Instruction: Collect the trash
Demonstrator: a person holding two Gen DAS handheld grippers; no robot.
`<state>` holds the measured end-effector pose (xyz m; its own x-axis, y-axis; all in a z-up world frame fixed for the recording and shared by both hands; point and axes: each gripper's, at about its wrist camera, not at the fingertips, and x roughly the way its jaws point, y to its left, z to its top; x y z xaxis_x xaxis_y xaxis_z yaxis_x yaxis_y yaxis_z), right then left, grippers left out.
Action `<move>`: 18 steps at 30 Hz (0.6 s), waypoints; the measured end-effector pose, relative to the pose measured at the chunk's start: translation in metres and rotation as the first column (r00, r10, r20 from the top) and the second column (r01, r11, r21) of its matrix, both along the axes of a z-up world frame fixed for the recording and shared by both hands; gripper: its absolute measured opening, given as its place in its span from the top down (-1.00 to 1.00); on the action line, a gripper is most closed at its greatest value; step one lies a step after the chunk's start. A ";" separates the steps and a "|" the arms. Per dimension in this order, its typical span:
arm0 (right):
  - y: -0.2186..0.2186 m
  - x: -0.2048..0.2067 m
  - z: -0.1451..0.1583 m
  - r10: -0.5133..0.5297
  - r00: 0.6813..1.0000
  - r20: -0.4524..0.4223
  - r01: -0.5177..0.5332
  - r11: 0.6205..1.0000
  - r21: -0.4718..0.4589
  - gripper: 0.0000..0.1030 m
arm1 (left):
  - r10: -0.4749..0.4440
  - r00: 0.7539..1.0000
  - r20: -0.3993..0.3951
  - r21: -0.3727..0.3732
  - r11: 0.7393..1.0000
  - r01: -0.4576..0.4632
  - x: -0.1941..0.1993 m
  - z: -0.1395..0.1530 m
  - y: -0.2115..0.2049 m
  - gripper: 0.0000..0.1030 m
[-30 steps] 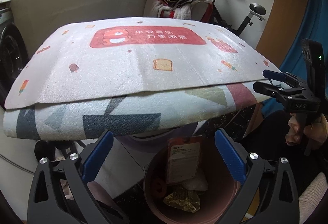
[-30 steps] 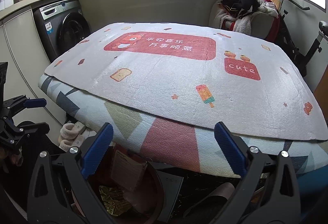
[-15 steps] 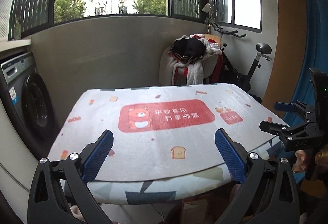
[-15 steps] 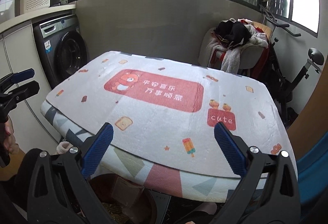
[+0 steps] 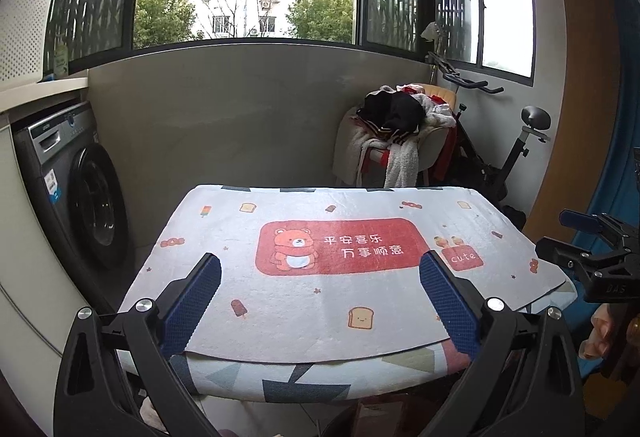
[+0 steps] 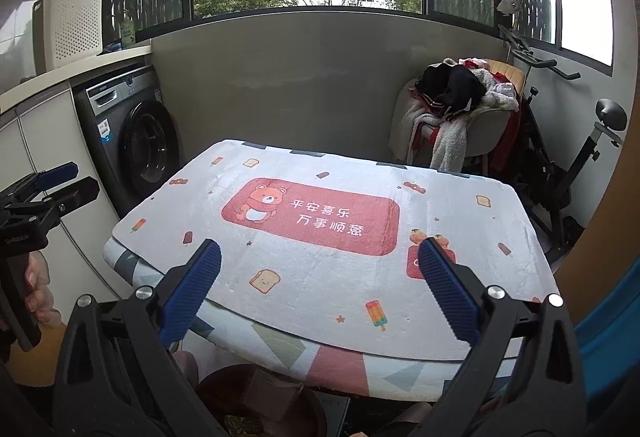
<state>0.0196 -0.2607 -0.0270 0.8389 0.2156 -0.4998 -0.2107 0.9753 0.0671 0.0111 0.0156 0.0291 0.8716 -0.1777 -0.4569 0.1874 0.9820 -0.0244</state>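
Two tools are raised above the desk (image 5: pixel 320 321), and both stand wide open with nothing between their blue pads. Your left tool (image 5: pixel 320 301) faces the mat (image 5: pixel 304 289) squarely; your right tool (image 6: pixel 320 289) faces it from the side nearer the exercise bike (image 6: pixel 576 153).

No trash shows on the mat in either view. The only trash in sight lies in the bin (image 6: pixel 260 403), which sits on the floor under the near edge of the desk and is largely hidden by that edge.

Recommended procedure, judged from these views:
1. Sweep both wrist views across the mat and along the floor around the desk before you commit to a grasp.
2. Keep each tool spread until an item lies between the pads.
3. Close on crumpled or folded parts, not on flat faces.
4. Carry each item to the bin and release it over the opening, clear of the desk edge.

Appearance of the trash: inside the bin you can make out a brownish card or carton (image 6: pixel 272 395) and a patch of gold foil (image 6: pixel 236 425) below it. Finer detail cannot be resolved.
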 end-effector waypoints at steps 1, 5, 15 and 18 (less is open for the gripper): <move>0.000 0.001 0.000 -0.003 1.000 -0.003 0.003 1.000 0.004 -0.89 | 0.001 1.000 -0.001 0.000 1.000 -0.001 0.000 -0.001 0.001 -0.88; -0.001 0.002 -0.001 -0.010 1.000 -0.007 0.010 1.000 0.009 -0.89 | 0.000 1.000 -0.003 0.002 1.000 0.000 0.000 -0.001 0.002 -0.88; -0.002 0.000 0.000 -0.015 1.000 0.000 0.015 1.000 0.009 -0.89 | -0.014 1.000 0.014 0.063 0.998 0.013 -0.004 -0.004 -0.008 -0.88; -0.002 -0.001 0.000 -0.014 1.000 0.002 0.014 1.000 0.007 -0.89 | -0.017 1.000 0.006 0.063 0.998 0.017 -0.003 -0.006 -0.009 -0.88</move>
